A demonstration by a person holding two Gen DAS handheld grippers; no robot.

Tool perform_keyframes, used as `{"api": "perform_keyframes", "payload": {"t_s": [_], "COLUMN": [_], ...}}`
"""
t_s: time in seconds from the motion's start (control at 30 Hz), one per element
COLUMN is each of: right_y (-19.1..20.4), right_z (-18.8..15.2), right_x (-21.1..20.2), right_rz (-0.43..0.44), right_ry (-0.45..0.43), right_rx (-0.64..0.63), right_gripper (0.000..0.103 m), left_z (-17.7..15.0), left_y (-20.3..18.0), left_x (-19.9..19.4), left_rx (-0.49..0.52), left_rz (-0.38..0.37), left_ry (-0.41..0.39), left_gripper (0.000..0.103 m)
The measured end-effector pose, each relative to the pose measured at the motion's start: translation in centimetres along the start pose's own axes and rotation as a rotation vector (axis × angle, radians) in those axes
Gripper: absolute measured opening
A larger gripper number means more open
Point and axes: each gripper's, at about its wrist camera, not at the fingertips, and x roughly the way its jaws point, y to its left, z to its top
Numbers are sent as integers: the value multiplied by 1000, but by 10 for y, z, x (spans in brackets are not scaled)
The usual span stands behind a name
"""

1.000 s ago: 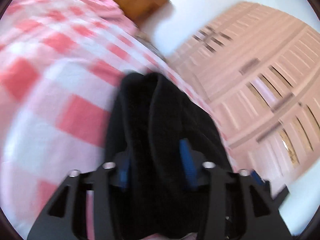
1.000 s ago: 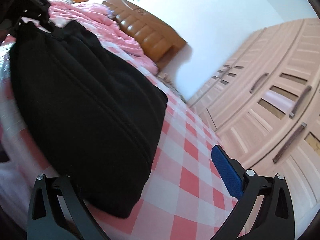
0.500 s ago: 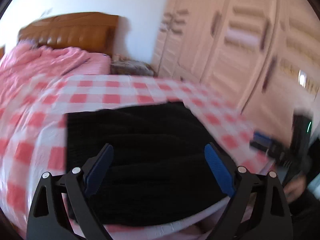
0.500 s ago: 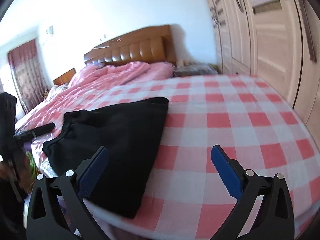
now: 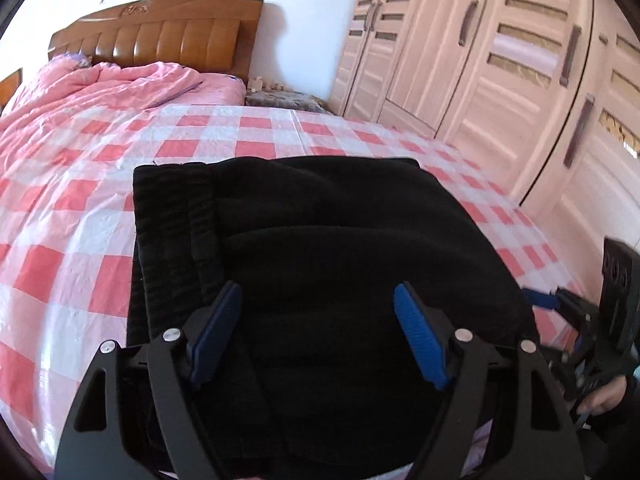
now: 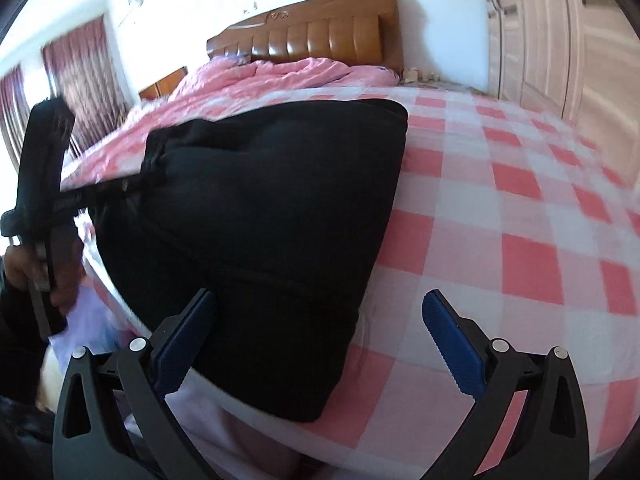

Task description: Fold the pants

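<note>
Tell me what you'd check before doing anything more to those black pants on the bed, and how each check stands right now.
1. Left claw open, gripping nothing: ok.
2. Right claw open, gripping nothing: ok.
3. Black pants lie folded in a compact block on the checked bedspread: ok.
4. Layers lined up: cannot tell for certain; the waistband side shows stacked edges that look fairly even.
5. Pants fully on the bed: not ok; the near end reaches the mattress edge and seems to hang over it.
6. Space beside the pants for another move: ok, open bedspread to the right.
</note>
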Motion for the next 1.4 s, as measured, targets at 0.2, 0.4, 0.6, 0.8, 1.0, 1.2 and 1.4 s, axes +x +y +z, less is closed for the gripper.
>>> {"api": "perform_keyframes", "payload": {"t_s": [0.2, 0.4, 0.6, 0.8, 1.0, 1.2, 1.4], "right_y": [-1, 14, 21, 20, 25, 25, 30], "right_z": [-2, 30, 32, 30, 52, 35, 33], "right_x": [1, -22, 6, -1, 5, 17, 12], "right_rz": [15, -37, -36, -9, -11, 10, 26], "right_ry": [24, -57, -6, 52, 7, 47, 125], "right_rx": [32, 0, -1, -8, 16, 6, -19], "right_gripper": [99, 99, 98, 99, 99, 99, 99], "left_z": [-7, -9, -10, -11, -12, -14, -14], "left_y": [-2, -2, -1, -5, -5, -6, -6], "left_x": [-4, -4, -3, -1, -2, -3, -2], "left_rx": [44, 67, 67, 78, 83, 98, 101], "left_rz": [0, 9, 20, 43, 49, 47, 51], "left_ry": [-33, -48, -50, -56, -62, -68, -70], "left_gripper": [78, 78, 78, 78, 78, 78, 79]}}
